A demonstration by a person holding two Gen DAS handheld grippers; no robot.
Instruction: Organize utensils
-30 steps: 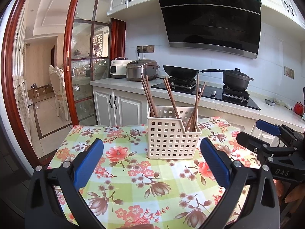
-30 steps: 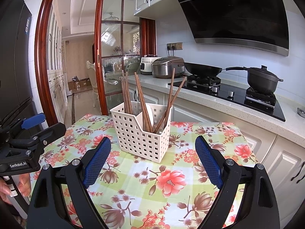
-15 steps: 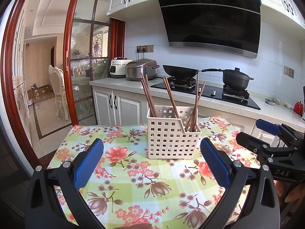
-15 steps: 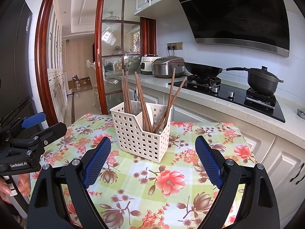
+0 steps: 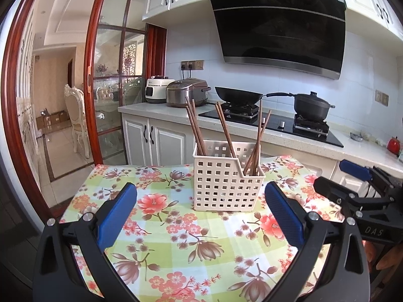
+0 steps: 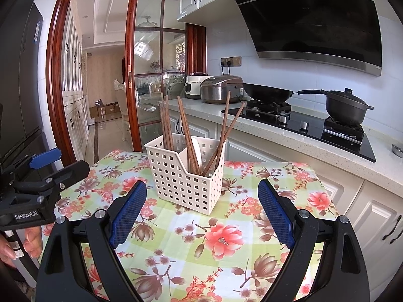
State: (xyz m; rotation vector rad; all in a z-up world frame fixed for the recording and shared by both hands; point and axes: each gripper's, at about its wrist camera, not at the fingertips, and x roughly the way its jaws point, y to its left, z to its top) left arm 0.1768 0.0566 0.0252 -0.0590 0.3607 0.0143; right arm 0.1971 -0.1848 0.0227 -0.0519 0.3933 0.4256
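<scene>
White slotted caddy (image 5: 228,180) stands mid-counter, dead ahead of the left gripper (image 5: 200,211), jaws apart, empty. Right gripper (image 6: 201,207) likewise (caddy slightly left). Chopsticks (image 5: 224,133) upright, splayed; both about equally near.

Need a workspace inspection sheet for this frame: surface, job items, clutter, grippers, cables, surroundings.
Surface: small table under a floral checked tablecloth, flat.
Job's things: white perforated plastic utensil basket standing upright on the cloth; brown wooden chopsticks lean inside its compartments; a white spoon-like piece sits in one section.
Clutter: nothing seen on the cloth besides the basket.
Grippers: left gripper and right gripper both have jaws open, empty, short of the basket.
Cables: plugs in the wall socket behind the cookers; nothing seen on the table.
Surroundings: black wok and lidded black pot on the hob, two rice cookers, glass sliding door.
</scene>
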